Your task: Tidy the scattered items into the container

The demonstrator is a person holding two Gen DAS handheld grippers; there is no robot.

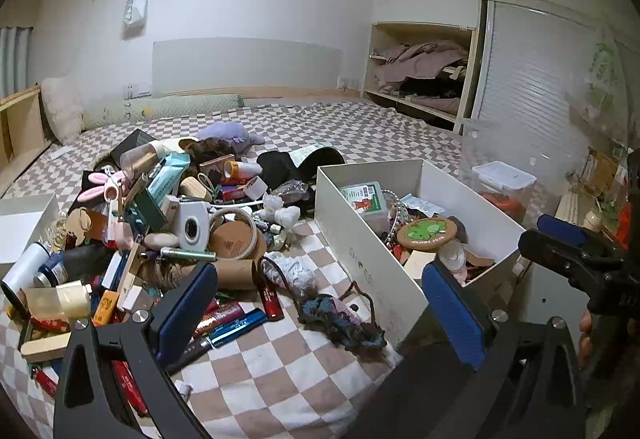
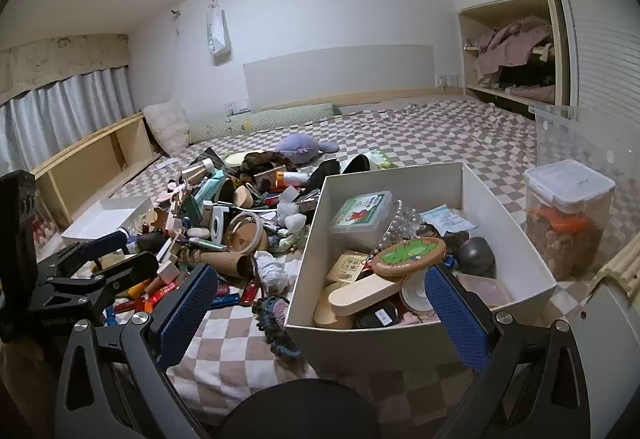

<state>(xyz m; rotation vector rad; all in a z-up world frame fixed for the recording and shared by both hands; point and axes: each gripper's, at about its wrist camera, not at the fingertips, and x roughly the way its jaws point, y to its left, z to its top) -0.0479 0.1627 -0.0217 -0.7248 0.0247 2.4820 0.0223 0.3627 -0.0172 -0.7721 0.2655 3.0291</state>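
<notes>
A: Nearest to the camera, what do you see?

B: In the left wrist view, the left gripper (image 1: pixel 320 303), its blue-padded fingers (image 1: pixel 188 311) spread wide with nothing between them. Under them, on the checkered bed cover (image 1: pixel 256 371), lies a dark crumpled cloth (image 1: pixel 340 323). The right gripper (image 2: pixel 320 303) is the same: fingers wide apart, holding nothing, and it hangs over the near corner of the white box (image 2: pixel 384 339).

A: How does the box look?

B: It is a white open carton without lid, standing on the bed to the right of the pile of scattered items (image 1: pixel 160 223). It is already partly filled: a round green-and-brown coaster (image 2: pixel 408 253), a small green-labelled case (image 2: pixel 360 213), a pale wooden piece (image 2: pixel 364 293), a string of beads (I think pearls, it is small) and a dark grey ball (image 2: pixel 476 255).

A: What is hard to make out?

B: Much of the pile. Things overlap, so I can name only some: a tape roll (image 1: pixel 236 233), a red tube (image 1: pixel 272 297), a blue tube (image 1: pixel 236 327), a purple plush toy (image 1: pixel 232 133) behind. The bottom of the box is hidden under its contents. A clear lidded container (image 2: pixel 568 215) stands right of the box; what is inside, orange and brown, I cannot identify.
</notes>
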